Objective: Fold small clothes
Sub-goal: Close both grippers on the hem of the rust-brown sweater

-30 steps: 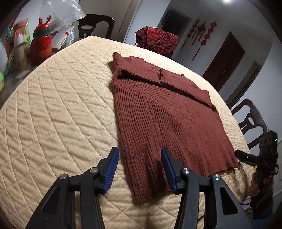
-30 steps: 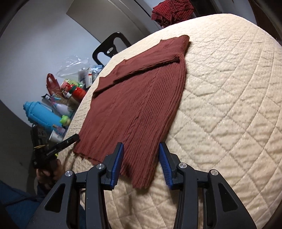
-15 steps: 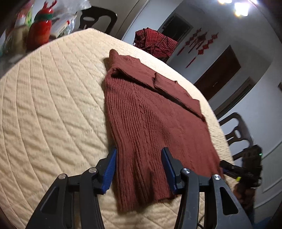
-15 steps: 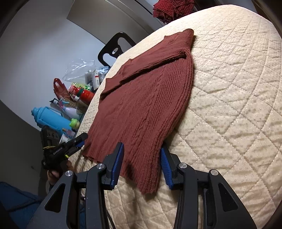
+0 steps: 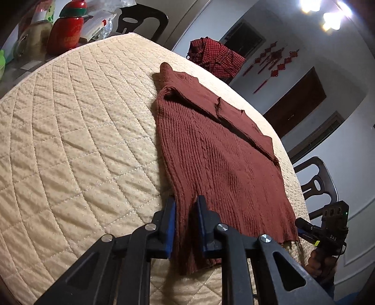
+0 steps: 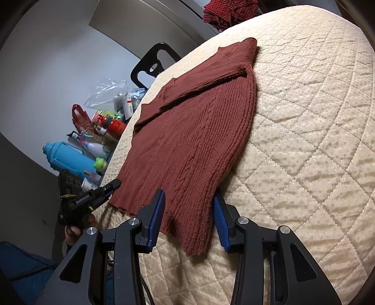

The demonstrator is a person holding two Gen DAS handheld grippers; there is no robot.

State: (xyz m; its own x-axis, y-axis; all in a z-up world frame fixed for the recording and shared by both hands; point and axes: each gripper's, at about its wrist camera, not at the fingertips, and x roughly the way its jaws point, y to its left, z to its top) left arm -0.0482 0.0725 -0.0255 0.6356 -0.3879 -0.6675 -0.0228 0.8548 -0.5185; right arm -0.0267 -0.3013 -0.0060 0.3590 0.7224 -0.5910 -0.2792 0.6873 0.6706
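Observation:
A rust-brown knitted sweater (image 5: 222,152) (image 6: 199,131) lies flat on the cream quilted table cover (image 5: 82,129) (image 6: 316,140), its sleeves folded across the top. My left gripper (image 5: 185,208) is at the hem's left corner, its jaws closing, with the blue pads pinching bunched fabric between them. It also shows in the right wrist view as the left gripper (image 6: 112,185). My right gripper (image 6: 187,206) stands open over the hem's right corner, the cloth lying between its fingers without being pressed. The left wrist view catches that right gripper (image 5: 304,225) at the far hem corner.
A red checked garment (image 5: 215,57) (image 6: 225,11) lies at the table's far edge. Bottles and packets, among them a red bottle (image 5: 68,32) and a blue bottle (image 6: 68,157), crowd the left side. Black chairs (image 5: 316,183) (image 6: 152,63) stand around the table.
The left gripper's jaws narrowed from wide apart onto the hem corner, and it rolled a little. The right gripper edged forward, so the hem now lies between its fingers.

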